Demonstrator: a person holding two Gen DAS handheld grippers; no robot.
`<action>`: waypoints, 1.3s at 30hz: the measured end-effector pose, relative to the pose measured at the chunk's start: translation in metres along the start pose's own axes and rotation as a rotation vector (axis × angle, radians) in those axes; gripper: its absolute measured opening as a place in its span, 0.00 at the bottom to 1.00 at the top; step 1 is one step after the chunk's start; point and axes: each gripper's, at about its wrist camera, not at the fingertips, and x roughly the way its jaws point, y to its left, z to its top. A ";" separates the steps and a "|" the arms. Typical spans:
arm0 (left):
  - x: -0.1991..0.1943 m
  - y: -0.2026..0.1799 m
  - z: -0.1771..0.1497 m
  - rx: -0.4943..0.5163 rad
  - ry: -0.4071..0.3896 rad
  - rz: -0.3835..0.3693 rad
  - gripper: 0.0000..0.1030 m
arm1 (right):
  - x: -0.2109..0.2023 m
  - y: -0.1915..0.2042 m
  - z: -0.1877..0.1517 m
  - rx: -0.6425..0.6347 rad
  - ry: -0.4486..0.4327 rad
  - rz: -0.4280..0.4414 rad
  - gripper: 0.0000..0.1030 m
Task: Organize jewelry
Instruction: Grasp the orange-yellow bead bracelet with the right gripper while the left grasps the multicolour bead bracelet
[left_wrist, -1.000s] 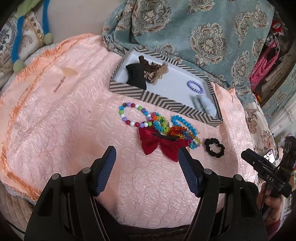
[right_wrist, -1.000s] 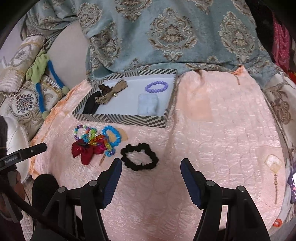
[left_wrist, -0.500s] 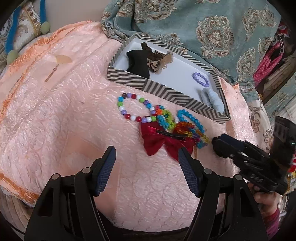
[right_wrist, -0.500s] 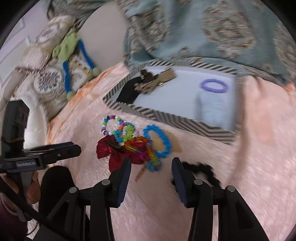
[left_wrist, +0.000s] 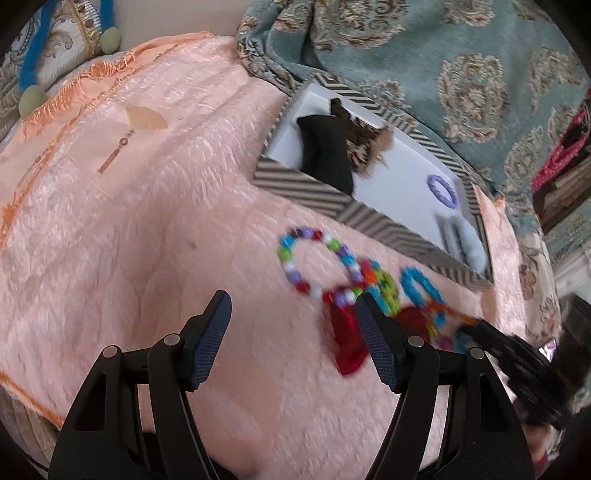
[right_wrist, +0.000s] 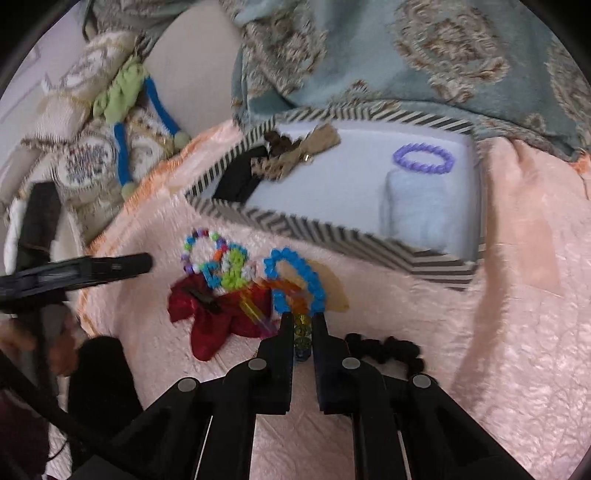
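Observation:
A pile of jewelry lies on the pink bedspread in front of a striped tray (right_wrist: 332, 236): a multicolour bead bracelet (left_wrist: 314, 258), a blue bead bracelet (right_wrist: 295, 280), an orange-yellow bead bracelet (right_wrist: 288, 299) and a red bow clip (right_wrist: 214, 317). My right gripper (right_wrist: 301, 325) is shut on the near end of the orange-yellow bead bracelet. A black scrunchie (right_wrist: 384, 349) lies just right of it. My left gripper (left_wrist: 291, 314) is open and empty, left of the pile. The right gripper (left_wrist: 476, 326) also shows in the left wrist view.
The tray (left_wrist: 306, 188) holds a black item (left_wrist: 325, 151), a brown bow (right_wrist: 295, 155), a purple bracelet (right_wrist: 423, 158) and a pale blue scrunchie (right_wrist: 424, 214). A teal patterned blanket (right_wrist: 406, 55) lies behind it. Cushions (right_wrist: 92, 155) sit at the far left.
My right gripper moved left to the bracelet pile and closed on the orange-yellow beads. My left gripper shifted left and stayed open.

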 end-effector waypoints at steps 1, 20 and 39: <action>0.004 0.001 0.003 -0.005 0.000 0.004 0.68 | -0.007 -0.002 0.001 0.014 -0.018 0.008 0.08; 0.023 -0.006 0.018 0.050 -0.044 0.041 0.06 | -0.056 -0.002 0.006 0.060 -0.125 0.059 0.08; 0.055 -0.026 0.022 0.151 -0.018 0.179 0.23 | -0.076 0.000 0.001 0.067 -0.147 0.056 0.08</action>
